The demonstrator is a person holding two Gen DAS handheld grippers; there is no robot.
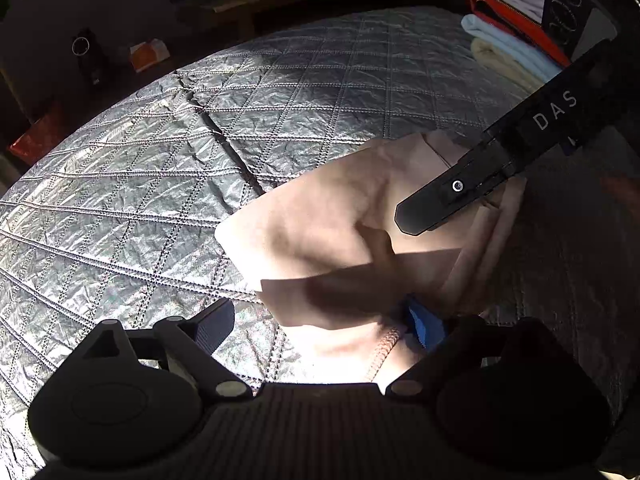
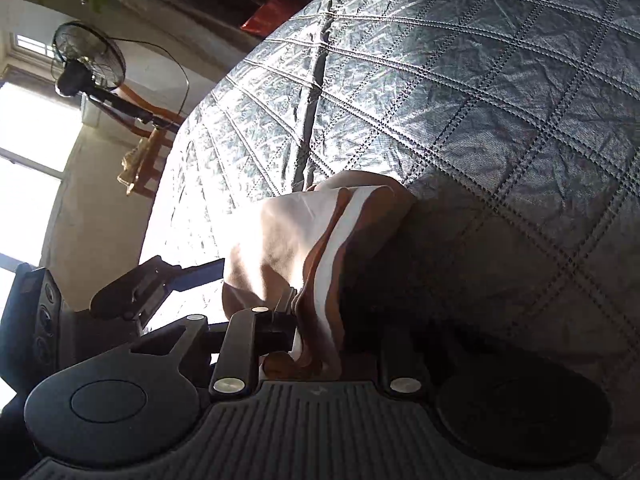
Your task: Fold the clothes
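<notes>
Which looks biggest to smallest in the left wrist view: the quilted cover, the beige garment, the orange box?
1. Quilted cover, which fills most of the picture.
2. Beige garment.
3. Orange box, which lies far back, so nearness to the camera makes its true size unsure.

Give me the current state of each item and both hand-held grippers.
Beige garment: partly folded, lying on the quilt.
Left hand-held gripper: open, garment edge between its fingers.
Right hand-held gripper: shut on the garment's layered edge.
Stack of clothes: folded, at the far corner.
Grey quilted cover: spread out, wrinkled.
</notes>
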